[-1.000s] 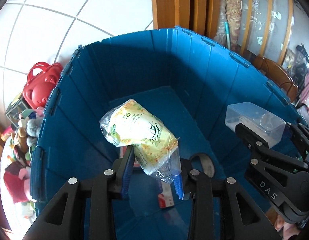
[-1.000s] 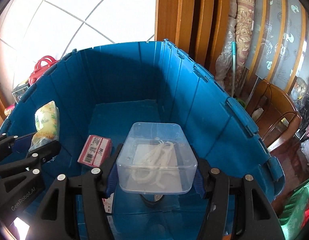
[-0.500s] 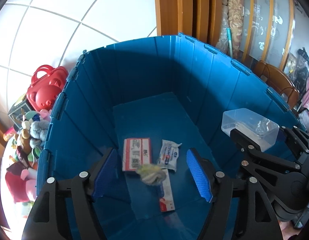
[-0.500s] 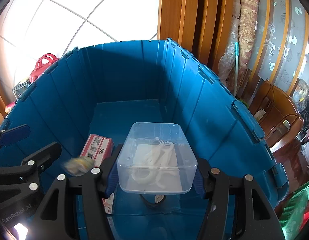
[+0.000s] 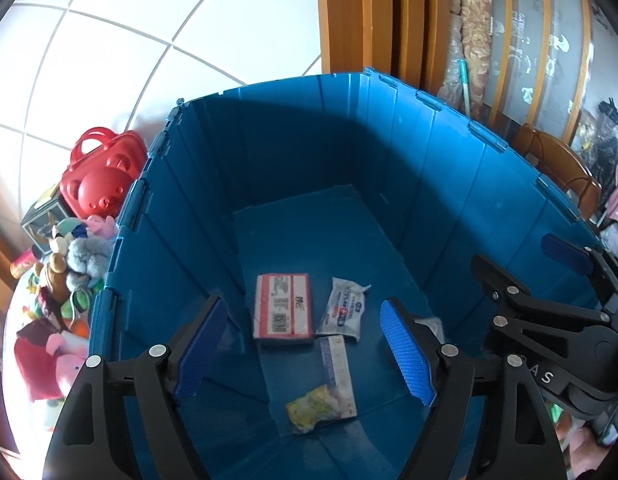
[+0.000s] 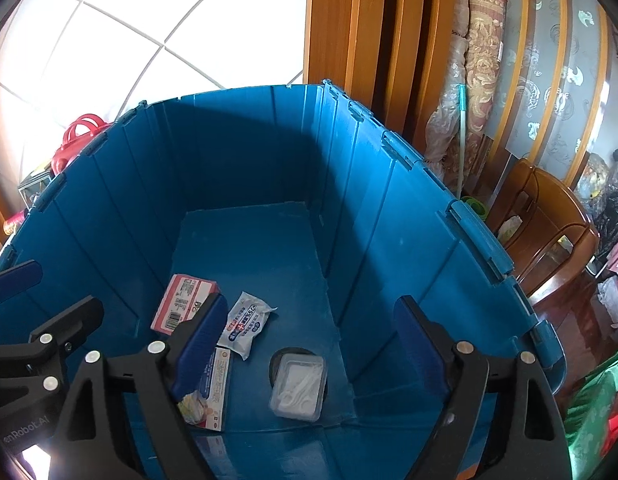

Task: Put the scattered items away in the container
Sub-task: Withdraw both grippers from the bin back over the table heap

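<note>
Fingers wide on both my left gripper [image 5: 305,354] and right gripper [image 6: 317,346], holding nothing. Risk: clipping the bin [image 6: 413,216] wall, or crushing the clear box [image 6: 297,388] below.

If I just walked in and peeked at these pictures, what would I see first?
A huge blue bin fills nearly the whole view, with a red-and-white box, a white wipes packet, a yellow snack bag and a clear plastic box lying on its bottom. Both claws, left and right, hang wide open above it. Outside the bin's left wall sit a red bear-faced case and a heap of stuffed toys.
</note>
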`<state>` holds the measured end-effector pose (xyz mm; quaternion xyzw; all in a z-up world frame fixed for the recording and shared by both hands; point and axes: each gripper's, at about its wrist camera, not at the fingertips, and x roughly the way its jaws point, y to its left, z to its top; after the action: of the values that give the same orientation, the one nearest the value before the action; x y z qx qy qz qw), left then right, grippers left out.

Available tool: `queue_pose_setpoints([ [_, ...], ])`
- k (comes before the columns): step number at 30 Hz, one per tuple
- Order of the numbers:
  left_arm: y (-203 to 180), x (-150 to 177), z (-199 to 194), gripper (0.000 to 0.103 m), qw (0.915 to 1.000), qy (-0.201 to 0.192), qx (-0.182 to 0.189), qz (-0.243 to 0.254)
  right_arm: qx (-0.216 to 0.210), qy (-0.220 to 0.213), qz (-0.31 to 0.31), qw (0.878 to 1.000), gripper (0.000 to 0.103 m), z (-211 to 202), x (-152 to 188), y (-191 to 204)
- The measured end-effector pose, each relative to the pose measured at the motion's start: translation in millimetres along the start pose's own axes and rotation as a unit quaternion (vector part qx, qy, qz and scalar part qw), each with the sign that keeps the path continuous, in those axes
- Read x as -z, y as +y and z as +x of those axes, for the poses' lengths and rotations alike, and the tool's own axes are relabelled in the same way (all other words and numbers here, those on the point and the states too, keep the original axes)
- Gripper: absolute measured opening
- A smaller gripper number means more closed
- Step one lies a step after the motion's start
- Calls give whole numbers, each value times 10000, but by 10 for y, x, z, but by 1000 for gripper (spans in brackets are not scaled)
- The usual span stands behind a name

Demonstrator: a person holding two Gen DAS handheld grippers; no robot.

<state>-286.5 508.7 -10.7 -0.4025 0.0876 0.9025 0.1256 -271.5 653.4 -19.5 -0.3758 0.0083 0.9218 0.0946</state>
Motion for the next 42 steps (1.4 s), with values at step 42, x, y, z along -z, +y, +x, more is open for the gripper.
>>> queue_pose_setpoints([
  [42, 2742, 791, -1034, 82, 9882, -721, -668, -1172, -696, -965, -841, 9893, 97, -1139, -73, 2684],
])
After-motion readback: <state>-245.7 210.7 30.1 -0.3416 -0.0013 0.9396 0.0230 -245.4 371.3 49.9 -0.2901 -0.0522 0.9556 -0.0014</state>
